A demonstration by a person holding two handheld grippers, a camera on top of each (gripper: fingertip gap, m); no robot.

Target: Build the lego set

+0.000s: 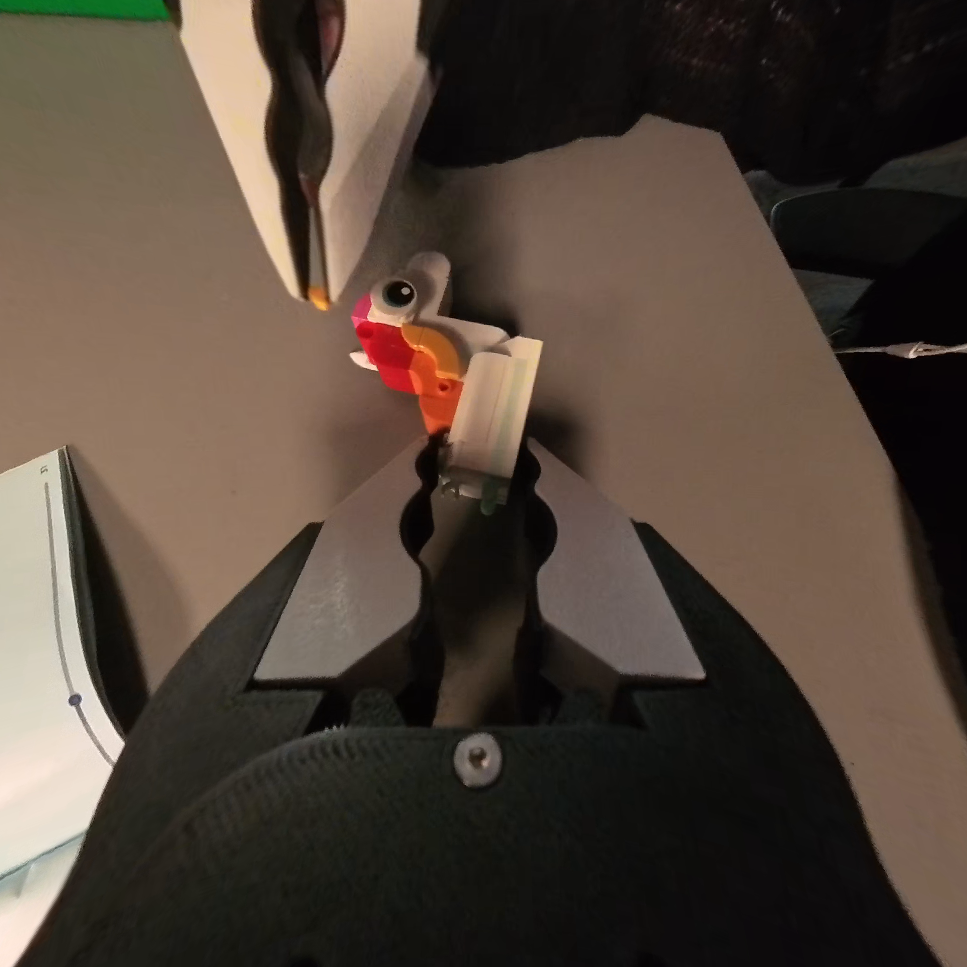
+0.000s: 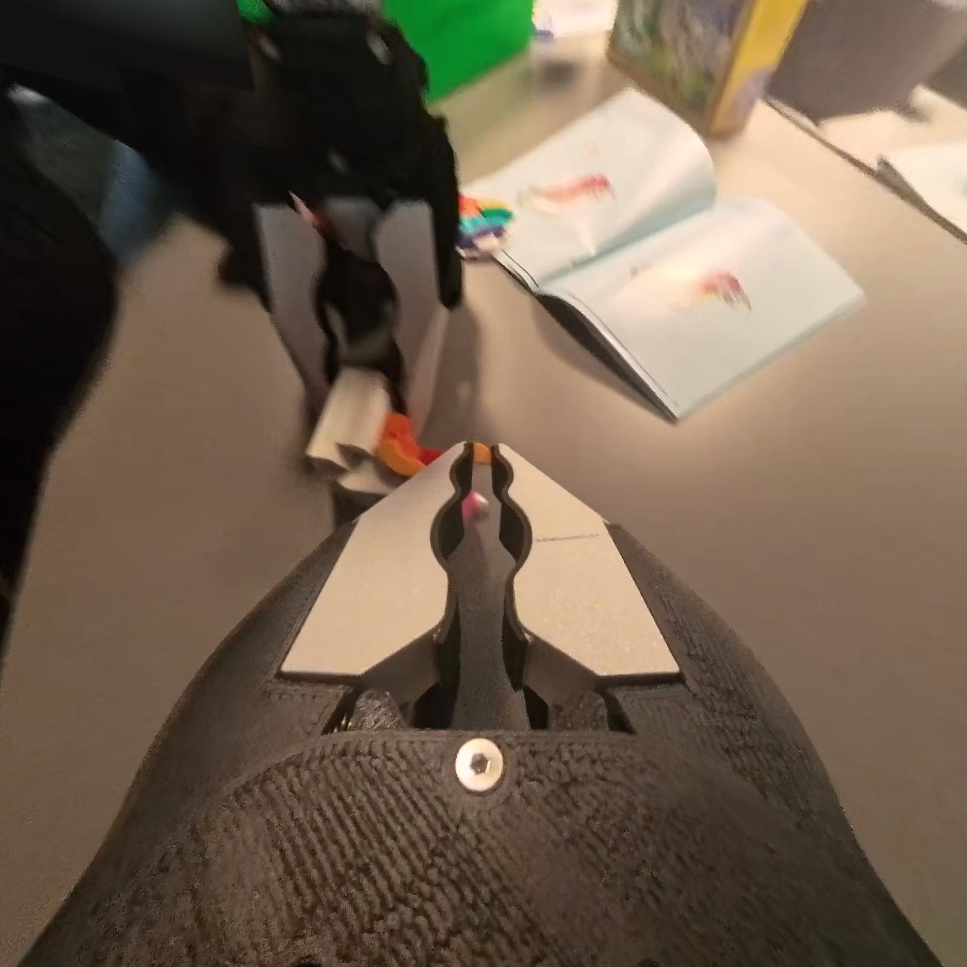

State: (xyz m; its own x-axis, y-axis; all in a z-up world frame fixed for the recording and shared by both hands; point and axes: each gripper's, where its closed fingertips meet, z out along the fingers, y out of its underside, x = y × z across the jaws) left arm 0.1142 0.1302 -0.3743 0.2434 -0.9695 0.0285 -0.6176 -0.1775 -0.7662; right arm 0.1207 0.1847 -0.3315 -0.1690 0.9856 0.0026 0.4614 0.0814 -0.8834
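A partly built lego model (image 1: 445, 361) with a white body, one eye and pink, red and orange curved pieces is held by its white end in my left gripper (image 1: 476, 455), which is shut on it above the grey table. My right gripper (image 2: 482, 451) is shut on a small orange piece (image 2: 481, 453). In the left wrist view the right gripper (image 1: 316, 298) comes in from the top left, its orange piece (image 1: 319, 301) just left of the model's eye. The model (image 2: 366, 434) and left gripper (image 2: 361, 397) show blurred in the right wrist view.
An open instruction booklet (image 2: 680, 282) lies on the table at the right, also at the left edge of the left wrist view (image 1: 36, 628). A pile of coloured loose pieces (image 2: 484, 222) sits behind the left gripper. A box (image 2: 701, 57) and a green object (image 2: 460, 36) stand at the back. Some 7 cm of space lies between my two pairs of fingers.
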